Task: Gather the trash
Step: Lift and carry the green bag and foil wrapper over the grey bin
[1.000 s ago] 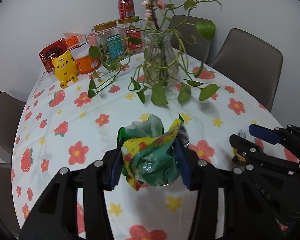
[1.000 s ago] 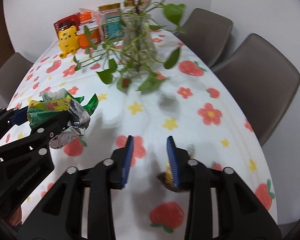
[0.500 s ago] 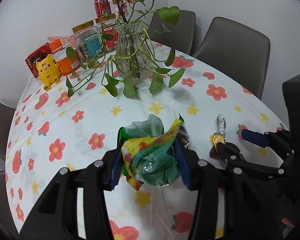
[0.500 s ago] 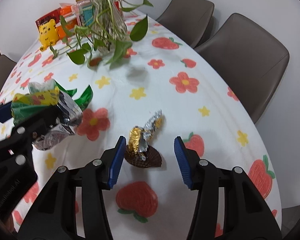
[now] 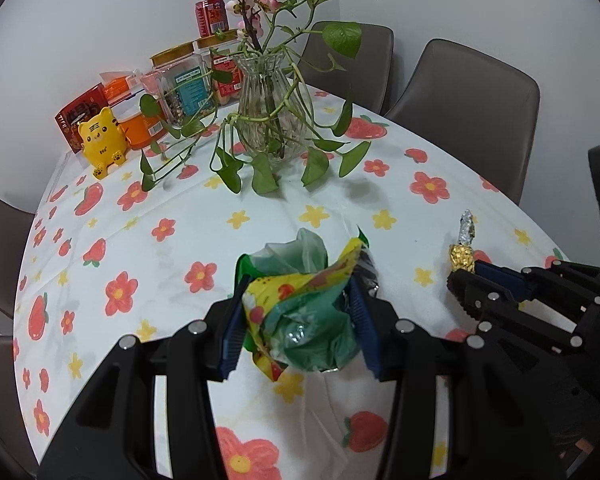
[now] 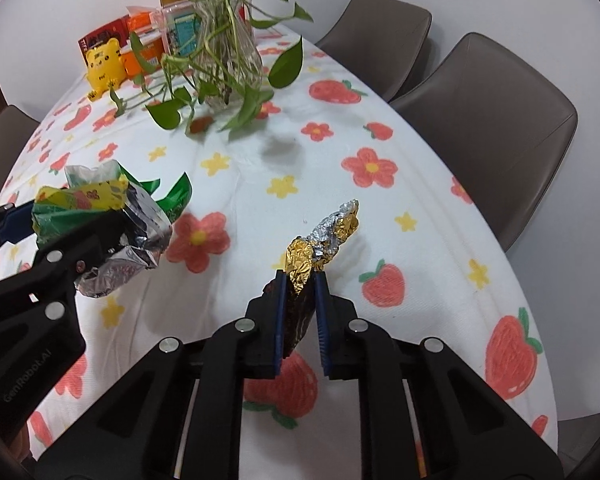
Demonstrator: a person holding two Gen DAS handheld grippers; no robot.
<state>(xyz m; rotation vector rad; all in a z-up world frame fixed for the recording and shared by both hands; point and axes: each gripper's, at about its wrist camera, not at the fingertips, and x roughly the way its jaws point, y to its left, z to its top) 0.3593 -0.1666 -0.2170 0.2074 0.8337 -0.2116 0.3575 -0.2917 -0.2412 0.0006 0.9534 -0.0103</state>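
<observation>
1 vase (image 5: 271,116), 1 tiger toy (image 5: 101,141), 2 clear jars (image 5: 182,80), 1 red can (image 5: 211,16), 2 wrapper wads (image 5: 300,312).

A glass vase (image 5: 270,116) of trailing green vine and pink blossoms is positioned on the flower-and-strawberry tablecloth (image 5: 172,248). A yellow tiger figurine (image 5: 100,140), clear jars (image 5: 182,80), orange packages (image 5: 140,120) and a red can (image 5: 211,16) are grouped behind it. Brown chairs (image 5: 464,104) are placed along the table edge.

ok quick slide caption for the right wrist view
Right gripper clamps a gold foil wrapper above the floral tablecloth; left gripper holds bunched snack wrappers.
</observation>
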